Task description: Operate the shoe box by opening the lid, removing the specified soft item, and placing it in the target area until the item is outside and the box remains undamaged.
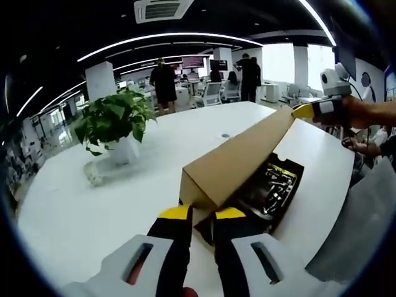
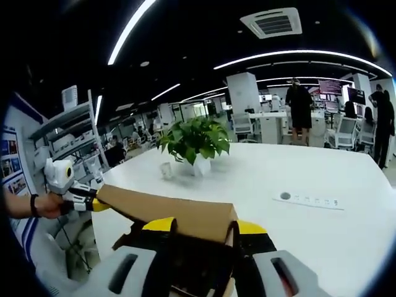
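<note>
Fingers of the left gripper (image 1: 204, 213), black with yellow tips, rise from the bottom of the left gripper view and stand narrowly apart at the near corner of the shoe box (image 1: 247, 179); whether they pinch the cardboard edge I cannot tell. That brown cardboard box lies on the white desk (image 1: 93, 210), close to the desk's right edge. Its lid (image 1: 238, 158) is tilted up like a ramp, hinged along the left side, and dark contents (image 1: 278, 182) with pale markings show in the open gap beneath it. At the far end of the lid the right gripper (image 1: 304, 111), held by a person's hand (image 1: 365, 111), has its yellow tip touching the lid's far corner. A potted plant (image 1: 114, 124) stands near the desk's left part, well apart from the box. People stand and sit among chairs in the office behind.

In the right gripper view, the right gripper's own fingers (image 2: 203, 228) stand moderately apart on either side of the raised lid's (image 2: 167, 213) near end, their yellow tips beside the cardboard; contact is unclear. The box's dark interior (image 2: 192, 260) lies below. At the lid's far left end the left gripper (image 2: 93, 204) meets the cardboard, held by a hand (image 2: 46, 205). The plant (image 2: 195, 142) stands further back on the desk (image 2: 322, 241).
</note>
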The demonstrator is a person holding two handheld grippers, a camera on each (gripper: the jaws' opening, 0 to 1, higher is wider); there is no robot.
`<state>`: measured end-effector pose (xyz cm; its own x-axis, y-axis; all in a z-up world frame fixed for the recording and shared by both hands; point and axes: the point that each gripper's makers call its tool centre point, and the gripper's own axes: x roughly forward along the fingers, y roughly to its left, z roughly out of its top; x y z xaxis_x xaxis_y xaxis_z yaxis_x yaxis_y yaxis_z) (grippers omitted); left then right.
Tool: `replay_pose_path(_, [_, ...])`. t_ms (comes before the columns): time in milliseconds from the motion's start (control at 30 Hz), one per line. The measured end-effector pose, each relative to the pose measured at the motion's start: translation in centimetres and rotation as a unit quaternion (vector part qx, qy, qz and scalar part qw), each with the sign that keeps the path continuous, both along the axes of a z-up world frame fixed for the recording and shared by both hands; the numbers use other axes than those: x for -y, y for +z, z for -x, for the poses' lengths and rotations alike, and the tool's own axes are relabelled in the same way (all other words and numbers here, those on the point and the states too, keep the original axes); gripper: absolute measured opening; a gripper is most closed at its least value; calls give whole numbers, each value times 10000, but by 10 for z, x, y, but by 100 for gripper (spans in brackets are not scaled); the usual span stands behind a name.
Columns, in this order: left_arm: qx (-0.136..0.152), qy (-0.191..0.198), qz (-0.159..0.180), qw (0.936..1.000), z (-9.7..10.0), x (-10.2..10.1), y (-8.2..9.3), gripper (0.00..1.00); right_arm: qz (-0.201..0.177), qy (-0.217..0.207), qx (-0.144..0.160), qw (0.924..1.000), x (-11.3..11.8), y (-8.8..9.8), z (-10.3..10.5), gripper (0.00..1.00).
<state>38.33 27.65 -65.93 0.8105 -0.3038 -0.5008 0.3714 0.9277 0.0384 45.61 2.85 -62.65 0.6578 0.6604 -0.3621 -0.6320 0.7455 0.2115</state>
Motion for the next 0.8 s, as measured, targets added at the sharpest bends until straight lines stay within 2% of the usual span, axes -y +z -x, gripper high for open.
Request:
replay_pose_path(167, [36, 242, 38, 9997, -7, -3, 4, 7, 23, 34, 99, 9999, -3, 5, -6, 33])
replay_pose_path(233, [30, 324, 44, 9995, -10, -5, 4, 6, 211, 240, 287, 9991, -4, 8, -8, 33])
replay_pose_path(433, [-33, 484, 25, 9988, -12, -7, 6, 5, 569, 640, 443, 9953, -2, 7, -4, 35])
replay_pose_path(467, [-16, 494, 37, 9988, -13, -7, 7, 4, 816, 733, 448, 9930, 2, 2, -2, 35])
replay_pose_path(533, [-43, 544, 40, 9985, -15, -8, 7, 4, 1003, 766, 455, 9910, 6, -5, -1, 34])
replay_pose_path(800, [-70, 539, 87, 9985, -20, -11, 8, 4, 1050, 420, 175, 9934, 19, -28, -15, 25])
